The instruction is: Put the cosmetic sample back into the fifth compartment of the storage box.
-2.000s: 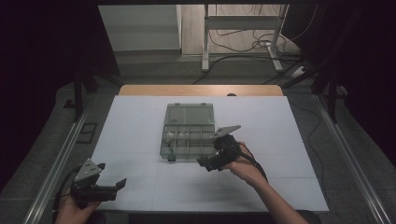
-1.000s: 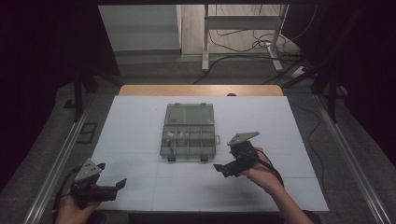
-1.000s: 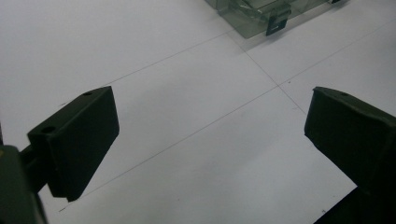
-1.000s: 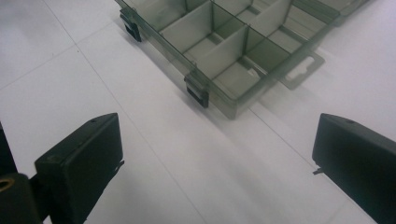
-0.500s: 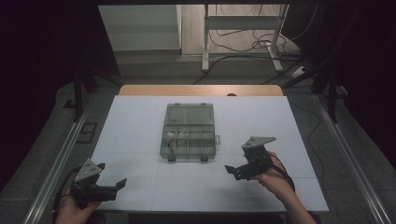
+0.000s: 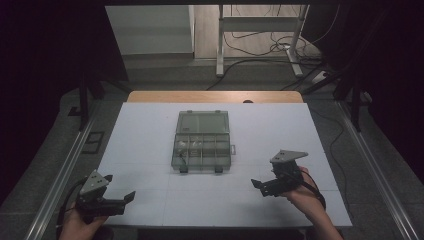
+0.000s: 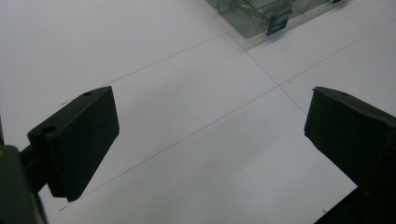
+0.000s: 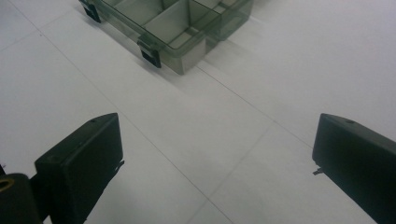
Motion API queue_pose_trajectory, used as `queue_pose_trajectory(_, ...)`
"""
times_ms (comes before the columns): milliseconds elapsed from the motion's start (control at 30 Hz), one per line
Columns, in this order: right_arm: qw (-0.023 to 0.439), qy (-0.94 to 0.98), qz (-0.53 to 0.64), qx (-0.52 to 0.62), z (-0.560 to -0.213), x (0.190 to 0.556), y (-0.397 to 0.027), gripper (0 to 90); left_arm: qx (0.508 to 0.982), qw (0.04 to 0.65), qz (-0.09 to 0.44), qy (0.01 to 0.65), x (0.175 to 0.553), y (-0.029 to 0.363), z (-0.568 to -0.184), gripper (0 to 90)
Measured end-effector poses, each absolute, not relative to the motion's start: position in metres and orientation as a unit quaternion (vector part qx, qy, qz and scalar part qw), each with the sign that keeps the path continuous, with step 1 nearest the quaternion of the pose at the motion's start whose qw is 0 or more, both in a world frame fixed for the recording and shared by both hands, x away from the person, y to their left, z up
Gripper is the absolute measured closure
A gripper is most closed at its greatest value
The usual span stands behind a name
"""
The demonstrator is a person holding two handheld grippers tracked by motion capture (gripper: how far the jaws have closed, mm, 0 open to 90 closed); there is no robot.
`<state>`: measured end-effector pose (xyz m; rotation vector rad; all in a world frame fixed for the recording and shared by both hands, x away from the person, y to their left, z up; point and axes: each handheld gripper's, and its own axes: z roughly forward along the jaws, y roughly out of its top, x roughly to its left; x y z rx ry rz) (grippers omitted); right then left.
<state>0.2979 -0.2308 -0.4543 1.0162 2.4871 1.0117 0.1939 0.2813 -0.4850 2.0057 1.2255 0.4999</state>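
A broad white table top [image 6: 150,135], scored with thin grid lines, takes up most of the high view, with a strip of bare wood showing along its far edge. At its middle lies a clear, smoke-tinted plastic compartment box [image 6: 202,140], its lid folded open away from the person and its near half split into small cells; a few small pieces lie in the left cells (too small to identify). Two dark latches stick out from its near edge.

The right gripper [image 6: 261,186], black with a grey three-cornered plate on top, is held in a hand [image 6: 306,196] near the table's front right, well apart from the box and pointing left. Its jaws stand wide apart with nothing between them, and its own view looks over bare table toward a corner of the box [image 8: 187,28].

The left gripper [image 6: 125,199], held at the front left corner, likewise has its jaws spread and empty, the box's latch [image 7: 276,24] far ahead.
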Motion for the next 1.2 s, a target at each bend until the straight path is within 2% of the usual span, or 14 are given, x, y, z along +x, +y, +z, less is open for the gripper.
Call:
queue_pose_trajectory(767, 0.166, 0.827, 0.353, 0.404, -0.458, 0.274, -0.285, 1.8, 0.764, 0.381, 0.186, 0.487, 0.194, 0.287, -0.485, 3.0)
queue_pose_trajectory(1200, 0.162, 0.830, 0.333, 0.417, -0.470, 0.269, -0.295, 2.1, 0.763, 0.384, 0.186, 0.487, 0.193, 0.288, -0.484, 3.0)
